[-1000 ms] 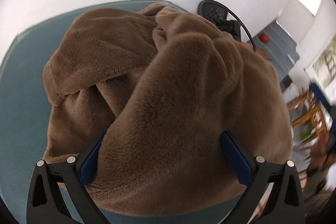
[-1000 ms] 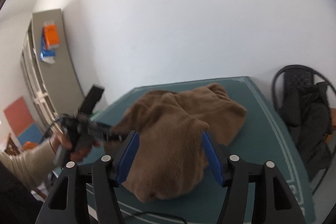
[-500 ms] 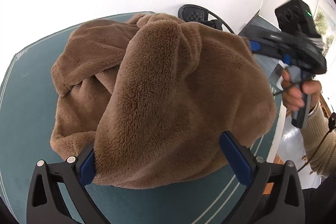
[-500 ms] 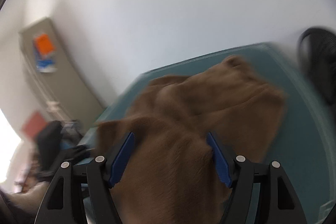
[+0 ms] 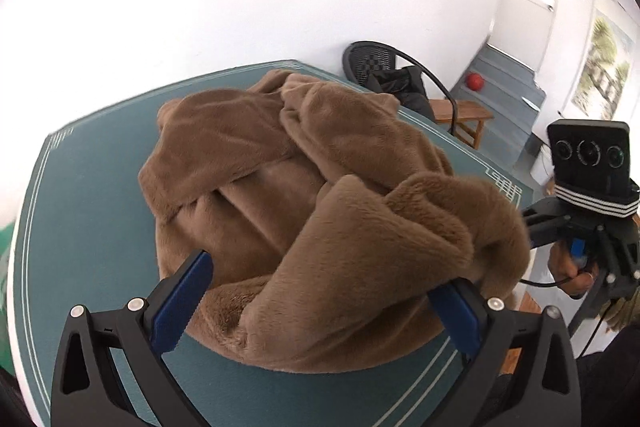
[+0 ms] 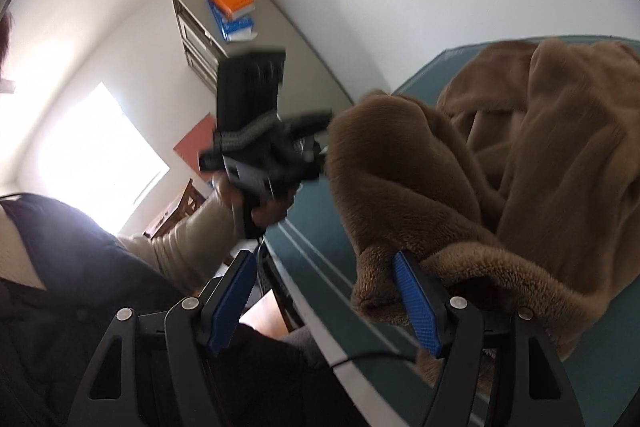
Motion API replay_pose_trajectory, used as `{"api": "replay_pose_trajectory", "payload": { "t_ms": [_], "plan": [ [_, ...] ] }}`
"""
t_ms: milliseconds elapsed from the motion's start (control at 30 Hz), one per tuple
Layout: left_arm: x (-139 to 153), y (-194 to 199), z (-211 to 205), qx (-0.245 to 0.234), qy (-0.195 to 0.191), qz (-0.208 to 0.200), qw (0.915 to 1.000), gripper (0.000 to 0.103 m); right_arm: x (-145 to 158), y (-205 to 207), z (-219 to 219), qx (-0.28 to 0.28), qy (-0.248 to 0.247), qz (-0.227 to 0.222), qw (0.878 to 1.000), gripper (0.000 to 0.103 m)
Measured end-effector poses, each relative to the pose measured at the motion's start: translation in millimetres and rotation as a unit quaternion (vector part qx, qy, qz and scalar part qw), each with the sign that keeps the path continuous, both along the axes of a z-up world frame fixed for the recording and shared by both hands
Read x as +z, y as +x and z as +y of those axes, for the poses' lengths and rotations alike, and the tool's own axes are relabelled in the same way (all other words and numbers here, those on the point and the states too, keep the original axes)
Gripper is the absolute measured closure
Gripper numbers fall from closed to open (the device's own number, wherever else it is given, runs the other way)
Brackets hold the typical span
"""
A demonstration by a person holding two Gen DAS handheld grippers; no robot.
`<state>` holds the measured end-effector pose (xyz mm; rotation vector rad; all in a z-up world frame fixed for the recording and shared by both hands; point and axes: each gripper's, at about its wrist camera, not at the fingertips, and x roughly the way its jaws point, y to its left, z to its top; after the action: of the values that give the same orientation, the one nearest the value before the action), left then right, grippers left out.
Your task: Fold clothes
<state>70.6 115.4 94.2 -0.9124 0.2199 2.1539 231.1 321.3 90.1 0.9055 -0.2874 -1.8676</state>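
A brown fleece garment (image 5: 280, 187) lies heaped on the teal table (image 5: 80, 227). In the left wrist view my left gripper (image 5: 320, 307) is open, its blue pads (image 5: 180, 303) wide apart on either side of the garment's near fold. My right gripper (image 5: 532, 227) shows at the right, held by a hand, its tip against the garment's right lobe. In the right wrist view my right gripper (image 6: 324, 303) is open at the table's near edge, with the garment (image 6: 520, 167) draped against its right finger (image 6: 416, 303). The left gripper (image 6: 264, 147) appears blurred beside a raised fold.
A black chair (image 5: 384, 67) with a dark jacket stands behind the table, with a wooden bench (image 5: 460, 115) and a red ball (image 5: 475, 81) beyond. A grey cabinet (image 6: 280, 39) carries orange and blue books. A cable (image 6: 372, 357) crosses the table edge near the person's dark clothing (image 6: 60, 267).
The lifted fold has come down and the garment now lies lower on the table. My left gripper has drawn back. My right gripper has swung left, toward the table's near edge.
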Motion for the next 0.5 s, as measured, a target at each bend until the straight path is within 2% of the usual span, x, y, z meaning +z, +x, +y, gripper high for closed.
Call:
{"api": "replay_pose_trajectory", "payload": {
  "t_ms": [133, 300, 400, 500],
  "plan": [
    [-1.7, 6.7, 19.0, -0.034, -0.030, 0.022, 0.9987, 0.000, -5.6, 5.1, 2.1, -0.004, -0.001, -0.001, 1.000, 0.030],
    [-3.2, 24.7, 35.5, -0.045, -0.063, 0.064, 0.9949, 0.000, -1.2, 10.5, 8.7, -0.021, 0.003, 0.004, 1.000, 0.030],
    [-3.0, 26.7, 41.4, -0.036, -0.069, 0.070, 0.9945, 0.000, 4.9, 12.3, 20.9, -0.049, 0.005, 0.014, 0.999, 0.030],
    [-3.1, 26.8, 46.5, -0.025, -0.074, 0.069, 0.9946, 0.000, 9.2, 5.3, 34.5, -0.101, 0.003, 0.015, 0.995, 0.030]
  ]
}}
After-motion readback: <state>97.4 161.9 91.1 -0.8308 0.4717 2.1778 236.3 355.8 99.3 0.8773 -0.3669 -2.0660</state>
